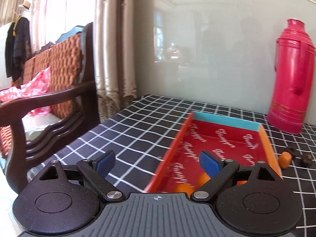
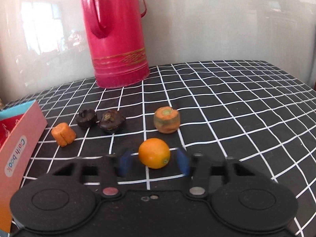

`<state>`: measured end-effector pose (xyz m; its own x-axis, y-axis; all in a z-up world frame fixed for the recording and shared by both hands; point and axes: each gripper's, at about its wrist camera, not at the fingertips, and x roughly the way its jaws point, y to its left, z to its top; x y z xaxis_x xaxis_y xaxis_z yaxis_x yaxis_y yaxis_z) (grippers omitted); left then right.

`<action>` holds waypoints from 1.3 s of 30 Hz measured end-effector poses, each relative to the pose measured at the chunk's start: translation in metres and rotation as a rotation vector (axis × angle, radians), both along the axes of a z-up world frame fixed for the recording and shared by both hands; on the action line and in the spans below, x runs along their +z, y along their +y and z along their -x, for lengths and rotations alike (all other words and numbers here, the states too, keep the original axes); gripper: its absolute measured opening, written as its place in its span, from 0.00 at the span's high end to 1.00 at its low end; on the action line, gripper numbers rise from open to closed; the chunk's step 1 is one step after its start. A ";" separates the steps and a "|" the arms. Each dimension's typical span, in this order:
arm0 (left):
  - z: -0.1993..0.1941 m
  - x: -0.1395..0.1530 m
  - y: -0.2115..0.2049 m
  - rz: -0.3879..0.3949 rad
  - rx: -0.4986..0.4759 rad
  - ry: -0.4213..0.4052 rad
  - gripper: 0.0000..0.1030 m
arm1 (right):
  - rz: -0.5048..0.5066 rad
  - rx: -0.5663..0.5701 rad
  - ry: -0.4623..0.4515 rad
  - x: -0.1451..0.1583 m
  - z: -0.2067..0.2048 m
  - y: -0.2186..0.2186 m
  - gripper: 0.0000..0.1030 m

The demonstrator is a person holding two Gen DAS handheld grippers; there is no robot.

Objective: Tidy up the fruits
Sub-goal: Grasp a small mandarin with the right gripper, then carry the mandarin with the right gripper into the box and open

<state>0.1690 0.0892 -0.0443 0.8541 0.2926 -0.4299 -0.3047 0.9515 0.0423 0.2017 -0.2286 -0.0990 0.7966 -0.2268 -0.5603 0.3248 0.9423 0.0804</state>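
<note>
Counting 1 orange [image 2: 154, 153]; 2 carrot chunks [image 2: 166, 122]

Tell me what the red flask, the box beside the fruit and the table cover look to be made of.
Red flask: likely painted metal or hard plastic; glossy highlights, gold printed band.
Box: looks like printed cardboard, with thin flat walls, a sharp fold at the corner and a matte sheen; its outer side reads "Cloth book".
Table cover: seemingly woven cloth, matte black with a white grid that bends over soft ripples.
</note>
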 end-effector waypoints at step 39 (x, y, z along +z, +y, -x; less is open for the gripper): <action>0.012 -0.008 0.068 0.066 0.161 0.017 0.11 | 0.055 0.757 -0.249 0.034 0.052 0.163 0.57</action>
